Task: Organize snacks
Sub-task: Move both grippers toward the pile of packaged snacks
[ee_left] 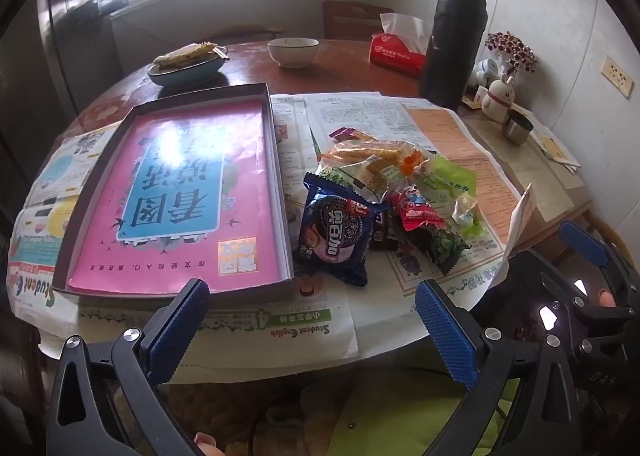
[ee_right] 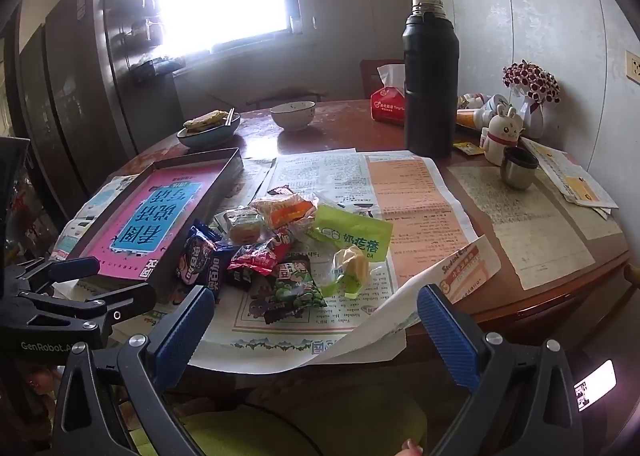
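A heap of wrapped snacks (ee_left: 384, 200) lies on newspaper (ee_left: 308, 324) on a round wooden table; it includes a blue cookie packet (ee_left: 336, 232), a red packet (ee_left: 420, 212), a green packet (ee_left: 452, 176) and an orange one (ee_left: 368, 154). Left of the heap sits a shallow dark box (ee_left: 280, 176) lined with a pink and blue cover (ee_left: 176, 196). My left gripper (ee_left: 312, 320) hangs open at the table's near edge, nothing between its blue pads. My right gripper (ee_right: 316, 320) is open too, short of the same snack heap (ee_right: 288, 248) and beside the box (ee_right: 224, 176).
Farther back stand a tall black flask (ee_left: 454, 40), a red tissue pack (ee_left: 396, 52), a white bowl (ee_left: 293, 50) and a plate of food with chopsticks (ee_left: 186, 66). A rabbit figurine (ee_left: 498, 96), a steel cup (ee_left: 516, 128) and a flower vase (ee_right: 532, 96) crowd the right side.
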Motion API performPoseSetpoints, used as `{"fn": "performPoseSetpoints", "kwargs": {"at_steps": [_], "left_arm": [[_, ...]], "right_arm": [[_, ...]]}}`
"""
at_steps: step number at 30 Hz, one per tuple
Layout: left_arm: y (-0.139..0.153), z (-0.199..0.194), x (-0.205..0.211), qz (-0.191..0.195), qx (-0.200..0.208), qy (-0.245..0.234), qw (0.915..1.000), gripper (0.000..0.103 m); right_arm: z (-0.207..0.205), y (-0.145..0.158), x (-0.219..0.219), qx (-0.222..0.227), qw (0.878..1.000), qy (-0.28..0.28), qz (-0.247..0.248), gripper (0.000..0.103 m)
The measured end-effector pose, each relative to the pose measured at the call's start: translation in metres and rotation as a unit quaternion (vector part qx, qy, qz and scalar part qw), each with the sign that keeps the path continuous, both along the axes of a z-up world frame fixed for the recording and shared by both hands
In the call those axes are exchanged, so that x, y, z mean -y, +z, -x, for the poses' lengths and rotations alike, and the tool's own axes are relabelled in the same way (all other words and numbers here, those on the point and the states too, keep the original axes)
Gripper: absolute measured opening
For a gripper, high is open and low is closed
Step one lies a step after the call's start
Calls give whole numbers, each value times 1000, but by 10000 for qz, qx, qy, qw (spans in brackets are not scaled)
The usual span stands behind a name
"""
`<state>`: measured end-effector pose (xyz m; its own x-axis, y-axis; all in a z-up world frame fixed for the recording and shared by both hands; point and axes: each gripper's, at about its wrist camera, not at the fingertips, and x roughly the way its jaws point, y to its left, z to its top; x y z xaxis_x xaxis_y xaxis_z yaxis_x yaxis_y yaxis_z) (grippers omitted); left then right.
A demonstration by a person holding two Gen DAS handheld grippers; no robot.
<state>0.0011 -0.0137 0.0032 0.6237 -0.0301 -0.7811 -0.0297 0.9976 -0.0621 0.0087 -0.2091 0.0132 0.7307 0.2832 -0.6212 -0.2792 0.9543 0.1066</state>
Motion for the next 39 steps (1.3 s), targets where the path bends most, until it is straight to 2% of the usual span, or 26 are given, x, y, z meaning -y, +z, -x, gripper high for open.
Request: {"fn": "performPoseSetpoints", "kwargs": {"at_steps": [26,39], "left_arm": [[-4,-8,6,17,-79,-141,9999,102],[-1,-25,6,230,-70,-296,9993,102]], "right_arm": [[-6,-6,1,-90,9999,60,-98,102],[-20,-13,6,-170,9998,18,-69,102]]}}
